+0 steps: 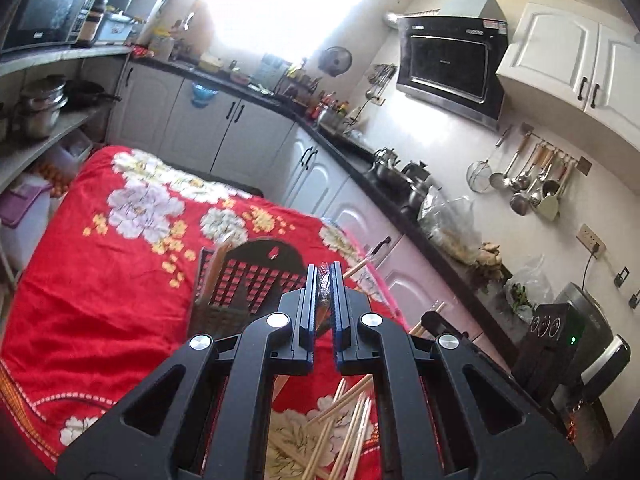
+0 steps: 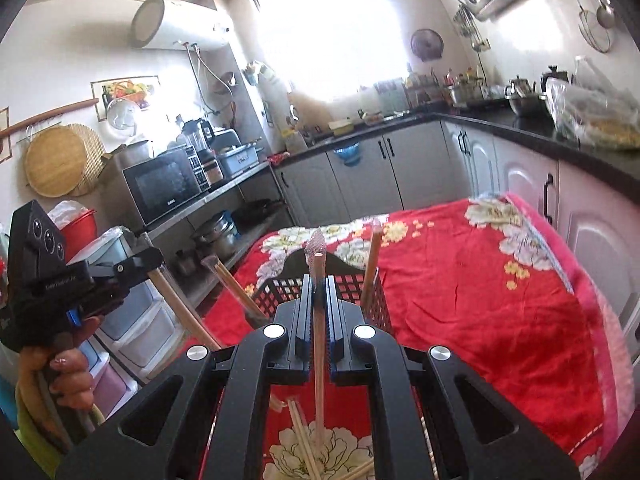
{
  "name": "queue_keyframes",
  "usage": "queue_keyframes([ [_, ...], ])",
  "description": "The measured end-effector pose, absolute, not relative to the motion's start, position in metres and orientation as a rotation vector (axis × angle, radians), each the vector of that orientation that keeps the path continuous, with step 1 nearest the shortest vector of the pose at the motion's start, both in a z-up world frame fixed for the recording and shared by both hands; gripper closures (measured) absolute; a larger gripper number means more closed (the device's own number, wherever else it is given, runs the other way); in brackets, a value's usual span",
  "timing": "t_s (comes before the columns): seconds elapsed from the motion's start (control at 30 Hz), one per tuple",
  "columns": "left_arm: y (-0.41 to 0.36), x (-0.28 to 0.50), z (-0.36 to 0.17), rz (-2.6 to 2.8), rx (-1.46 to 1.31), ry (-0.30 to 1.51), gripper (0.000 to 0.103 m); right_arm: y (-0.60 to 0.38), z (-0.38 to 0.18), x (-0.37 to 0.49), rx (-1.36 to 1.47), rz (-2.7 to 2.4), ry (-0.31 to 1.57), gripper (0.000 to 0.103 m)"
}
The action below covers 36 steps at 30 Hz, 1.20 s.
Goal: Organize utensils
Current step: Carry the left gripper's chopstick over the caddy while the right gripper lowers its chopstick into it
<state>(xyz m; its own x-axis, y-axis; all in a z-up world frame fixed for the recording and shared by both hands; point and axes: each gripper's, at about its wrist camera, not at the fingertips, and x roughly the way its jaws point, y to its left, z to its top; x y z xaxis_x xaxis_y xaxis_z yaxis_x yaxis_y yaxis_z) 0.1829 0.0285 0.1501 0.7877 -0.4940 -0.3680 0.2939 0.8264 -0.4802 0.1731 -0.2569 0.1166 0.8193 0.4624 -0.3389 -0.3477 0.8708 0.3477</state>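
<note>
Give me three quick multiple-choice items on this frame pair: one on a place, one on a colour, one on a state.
1. Where is the black slotted basket?
A. on the counter
B. on the floral cloth
C. on the shelf

2. The cloth's main colour?
A. red
B. blue
C. green

3. The right gripper is:
A. open, empty
B. shut on a wrapped chopstick pair
C. out of view

Key: 1 B, the basket stands on the cloth in both views. 2 A, red with pale flowers. 3 B, the wrapped sticks run up between its closed pads.
</note>
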Motion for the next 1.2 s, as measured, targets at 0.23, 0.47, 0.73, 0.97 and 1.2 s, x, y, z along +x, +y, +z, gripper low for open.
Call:
queue_keyframes([
  [0.23, 0.016, 0.189, 0.179, -0.458, -0.390, 0.447, 0.100, -0.261, 0.135, 0.177, 0.254, 0.417, 0.373, 0.097],
  [0.47, 0.008, 0.200, 0.203, -0.456, -0.367, 0.388, 0.100, -0.266, 0.159, 0.181, 0.245, 0.408, 0.305, 0.097],
  [0.73, -0.001, 0.215, 0.223, -0.432, -0.341, 0.332, 0.100, -0.264, 0.193, 0.195, 0.235, 0.395, 0.216, 0.097],
  [0.97, -0.006, 0.228, 0.223, -0.410, -0.327, 0.318, 0.100, -0.256, 0.213, 0.211, 0.197, 0.381, 0.160, 0.097],
  [1.2, -0.008, 0.243, 0.213, -0.393, -0.323, 0.322, 0.100, -0.252, 0.212, 0.230, 0.162, 0.362, 0.142, 0.097],
])
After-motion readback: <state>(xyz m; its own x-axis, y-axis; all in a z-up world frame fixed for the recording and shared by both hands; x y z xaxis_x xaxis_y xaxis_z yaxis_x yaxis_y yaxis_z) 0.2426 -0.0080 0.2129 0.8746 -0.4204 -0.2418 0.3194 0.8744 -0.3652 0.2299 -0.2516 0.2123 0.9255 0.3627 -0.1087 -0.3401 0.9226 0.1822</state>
